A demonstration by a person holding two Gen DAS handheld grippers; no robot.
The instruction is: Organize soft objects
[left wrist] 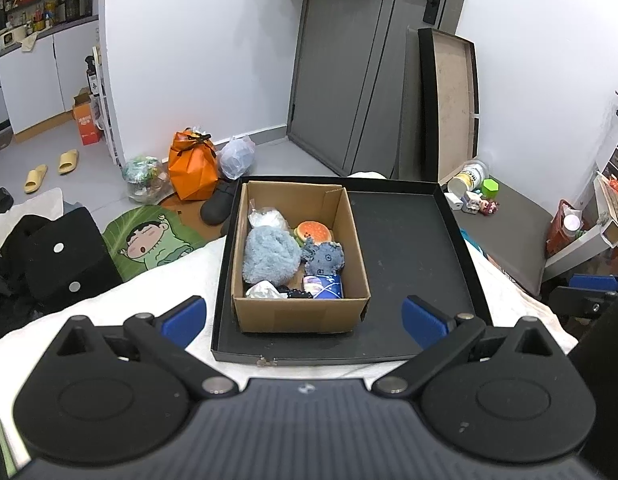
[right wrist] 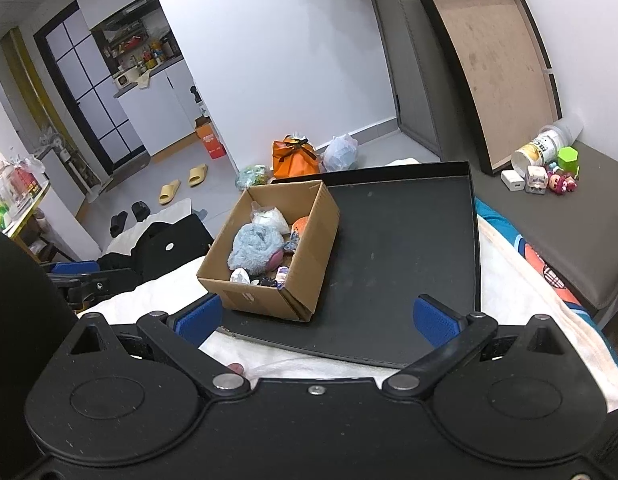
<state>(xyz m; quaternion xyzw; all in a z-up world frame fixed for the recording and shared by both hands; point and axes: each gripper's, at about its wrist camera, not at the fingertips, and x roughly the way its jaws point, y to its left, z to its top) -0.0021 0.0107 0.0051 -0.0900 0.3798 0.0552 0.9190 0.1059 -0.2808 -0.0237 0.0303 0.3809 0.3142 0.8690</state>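
Both grippers, left gripper [left wrist: 305,316] and right gripper [right wrist: 317,320], gape wide, holding nothing. Soft toys, among them a fluffy blue plush [left wrist: 271,256] and a burger plush [left wrist: 313,233], fill the cardboard box [left wrist: 301,314] on the black tray's [left wrist: 409,240] left side, atop a white blanket [left wrist: 157,284].

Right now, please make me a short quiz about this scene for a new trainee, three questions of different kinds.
1. True or false: the cardboard box stands inside the black tray.
2. Which toy in the box is the largest? A) the fluffy blue plush B) the burger toy C) the small dark blue plush
3. Fill in: the left gripper and the right gripper both hold ____.

Key: 1 true; 2 A; 3 nothing, since the jaws of both are spread wide.
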